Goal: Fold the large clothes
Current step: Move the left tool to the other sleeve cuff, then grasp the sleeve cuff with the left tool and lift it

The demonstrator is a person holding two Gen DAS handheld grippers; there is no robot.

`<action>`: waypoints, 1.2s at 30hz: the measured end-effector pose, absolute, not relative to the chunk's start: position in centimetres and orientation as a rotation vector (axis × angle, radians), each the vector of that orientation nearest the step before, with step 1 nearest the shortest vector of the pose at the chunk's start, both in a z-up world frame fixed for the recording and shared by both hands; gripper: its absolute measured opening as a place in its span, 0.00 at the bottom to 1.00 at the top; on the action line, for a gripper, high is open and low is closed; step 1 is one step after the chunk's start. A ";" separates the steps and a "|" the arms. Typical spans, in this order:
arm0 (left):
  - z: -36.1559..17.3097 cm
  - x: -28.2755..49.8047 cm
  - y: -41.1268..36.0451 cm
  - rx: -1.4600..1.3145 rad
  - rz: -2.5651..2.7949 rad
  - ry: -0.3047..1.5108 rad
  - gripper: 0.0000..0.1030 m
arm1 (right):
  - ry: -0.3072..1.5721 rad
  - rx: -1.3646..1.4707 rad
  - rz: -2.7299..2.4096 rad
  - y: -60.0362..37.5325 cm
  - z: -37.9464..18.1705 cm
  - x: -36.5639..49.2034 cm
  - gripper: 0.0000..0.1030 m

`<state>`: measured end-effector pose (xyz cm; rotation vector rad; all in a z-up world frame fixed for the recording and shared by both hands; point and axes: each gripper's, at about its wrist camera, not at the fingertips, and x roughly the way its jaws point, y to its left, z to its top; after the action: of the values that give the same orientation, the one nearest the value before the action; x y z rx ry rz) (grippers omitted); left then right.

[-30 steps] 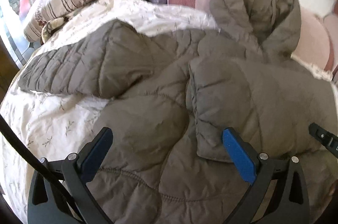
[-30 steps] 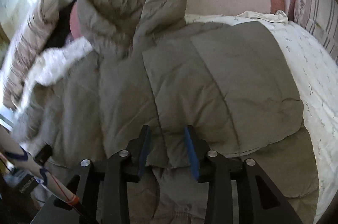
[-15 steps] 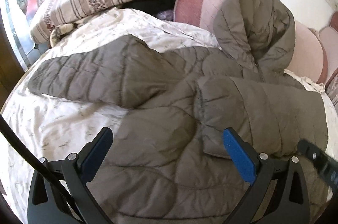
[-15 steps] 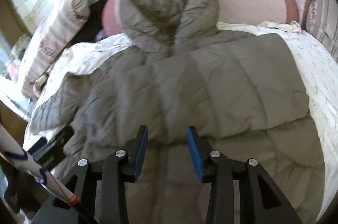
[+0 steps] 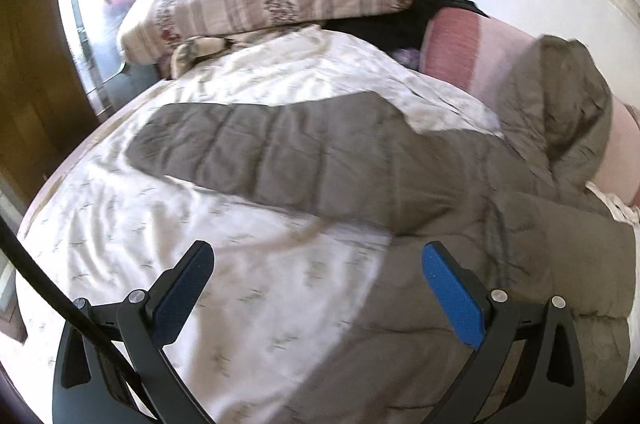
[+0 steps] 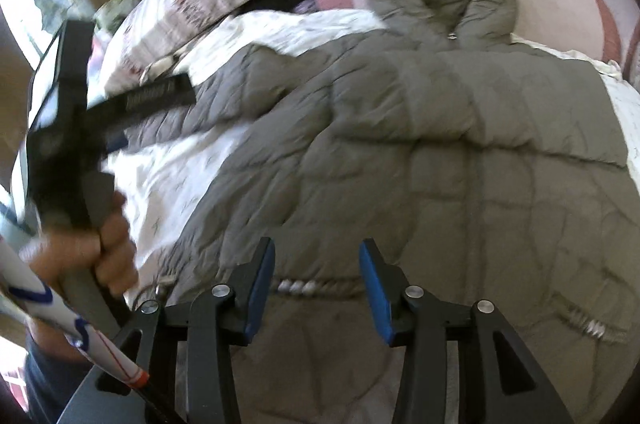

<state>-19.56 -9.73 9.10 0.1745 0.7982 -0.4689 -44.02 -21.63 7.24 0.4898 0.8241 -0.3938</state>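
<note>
Jacket [image 6: 460, 152]: we see a grey quilted hooded coat spread flat on the bed [image 5: 160, 232], hood toward twelve o'clock against a pink cushion [image 6: 552, 4], one sleeve [image 5: 288, 152] stretched out toward nine o'clock.
Left gripper [image 5: 316, 288]: fingers wide apart, nothing between them.
Right gripper [image 6: 316, 288]: jaws have just been opening; nothing gripped, hovering above the hem.

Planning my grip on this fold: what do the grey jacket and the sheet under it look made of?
Grey jacket: looks like a matte synthetic shell over puffy fill, judging by the stitched quilted panels; the fill type is unclear. Sheet: thin, matte woven fabric, probably cotton or a blend, with fine creases and a small printed pattern.
</note>
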 end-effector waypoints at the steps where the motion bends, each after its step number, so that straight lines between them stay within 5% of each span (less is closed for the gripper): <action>1: 9.2 -19.2 -9.4 0.172 -0.461 0.800 1.00 | 0.839 0.476 -0.387 -21.2 6.7 -43.7 0.47; 6: 8.7 -16.5 -8.2 0.158 -0.424 0.820 1.00 | 0.942 0.420 -0.377 -20.5 3.2 -42.4 0.47; 17: 7.0 -7.0 -2.6 0.010 -0.317 0.818 0.99 | 0.870 0.465 -0.353 -23.5 3.9 -44.4 0.48; 23: 4.5 -0.7 3.0 -0.270 -0.316 0.927 0.65 | 0.884 0.448 -0.350 -23.7 3.5 -44.3 0.48; 27: 2.7 2.0 6.4 -0.463 -0.321 0.973 0.52 | 0.888 0.418 -0.339 -23.5 3.2 -44.1 0.50; 36: -0.4 5.6 7.3 -0.681 -0.369 0.990 0.51 | 0.894 0.390 -0.326 -23.3 2.8 -43.5 0.61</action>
<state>5.61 7.33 -0.44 -0.6807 0.9903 -0.3686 -43.48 -23.28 2.83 0.3897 0.8945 -0.3262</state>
